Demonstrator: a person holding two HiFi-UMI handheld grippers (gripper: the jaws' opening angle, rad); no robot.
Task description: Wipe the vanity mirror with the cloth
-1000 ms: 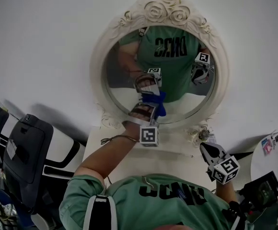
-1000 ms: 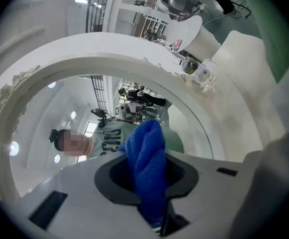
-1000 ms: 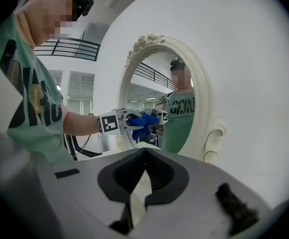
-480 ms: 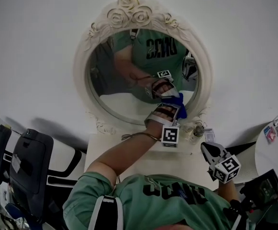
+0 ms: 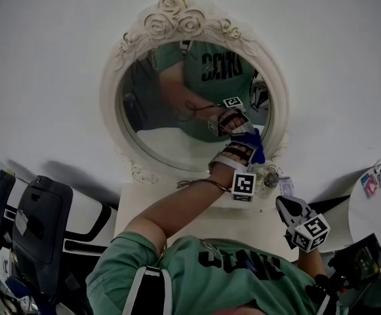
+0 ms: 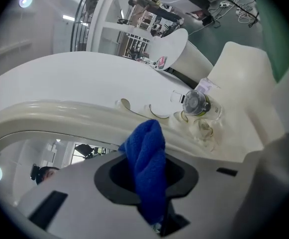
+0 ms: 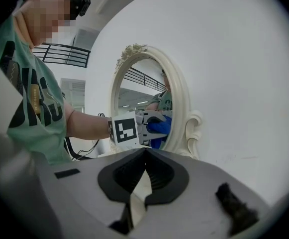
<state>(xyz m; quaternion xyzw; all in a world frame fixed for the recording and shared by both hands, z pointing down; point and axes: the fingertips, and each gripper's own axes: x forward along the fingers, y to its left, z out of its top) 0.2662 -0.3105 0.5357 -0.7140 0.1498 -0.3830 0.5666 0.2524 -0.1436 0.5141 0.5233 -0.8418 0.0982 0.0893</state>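
An oval vanity mirror (image 5: 177, 110) in a cream frame with carved roses stands against the white wall. My left gripper (image 5: 248, 140) is shut on a blue cloth (image 5: 256, 151) and presses it to the glass at the lower right, close to the frame. In the left gripper view the cloth (image 6: 146, 168) bulges out between the jaws, just before the frame's rim (image 6: 74, 111). My right gripper (image 5: 282, 203) hangs low at the right, away from the mirror, shut with nothing in it. The right gripper view shows the mirror (image 7: 146, 98) and the cloth (image 7: 159, 127).
A small glass bottle (image 5: 269, 178) stands on the white vanity top (image 5: 170, 209) by the frame's right foot, close to the cloth; it shows again as the bottle (image 6: 200, 103). A black chair (image 5: 39, 222) is at the left, a white round table (image 5: 374, 212) at the right.
My left gripper has slid the cloth from the bottom middle of the glass to the lower right. The right gripper has stayed in place.
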